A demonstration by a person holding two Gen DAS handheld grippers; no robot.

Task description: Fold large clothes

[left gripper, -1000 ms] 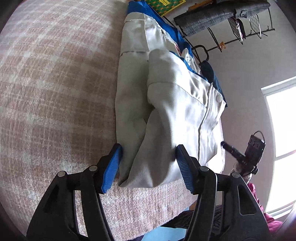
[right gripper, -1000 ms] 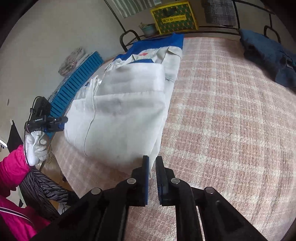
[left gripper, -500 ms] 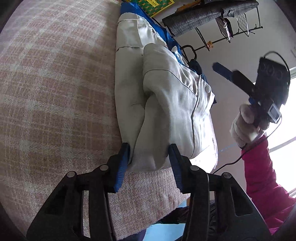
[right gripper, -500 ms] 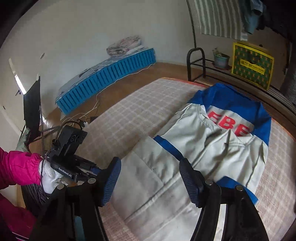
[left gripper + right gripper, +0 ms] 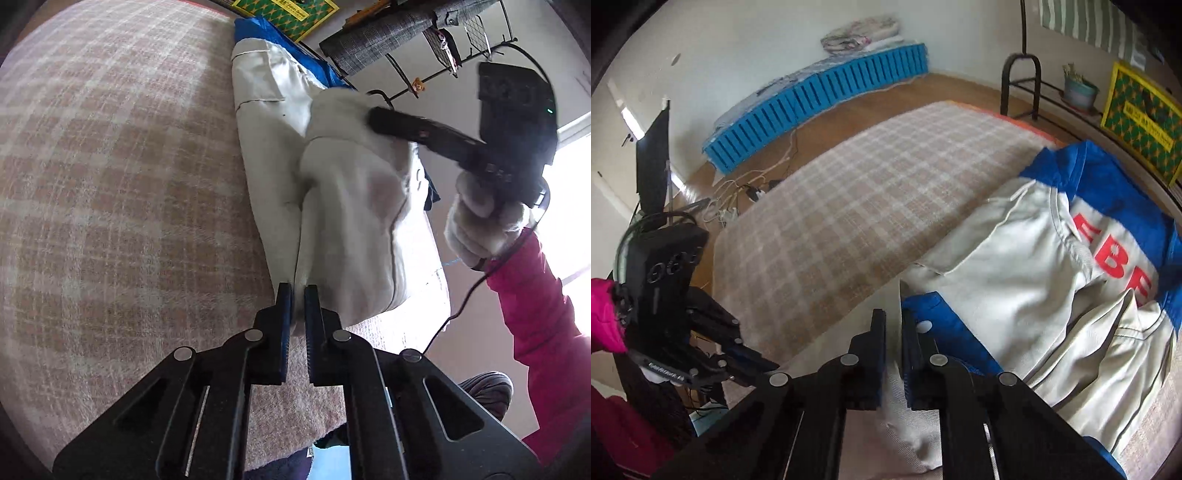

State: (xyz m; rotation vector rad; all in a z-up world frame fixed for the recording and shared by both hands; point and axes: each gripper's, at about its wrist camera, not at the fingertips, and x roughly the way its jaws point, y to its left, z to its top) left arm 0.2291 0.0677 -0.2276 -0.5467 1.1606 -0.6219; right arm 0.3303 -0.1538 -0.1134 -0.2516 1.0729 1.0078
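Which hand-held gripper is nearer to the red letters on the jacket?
Right. The right hand-held gripper pinches the jacket just below its red letters; the left hand-held gripper pinches the far hem end.

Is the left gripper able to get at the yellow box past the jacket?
Probably not as things stand: the left gripper is shut on the jacket near the bed's edge, and the yellow box sits beyond the far end.

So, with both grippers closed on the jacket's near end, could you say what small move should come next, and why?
Probably lift both together and carry the hem toward the collar. The left gripper and right gripper each pinch cloth of the jacket, which lies with its sides folded in on the bed.
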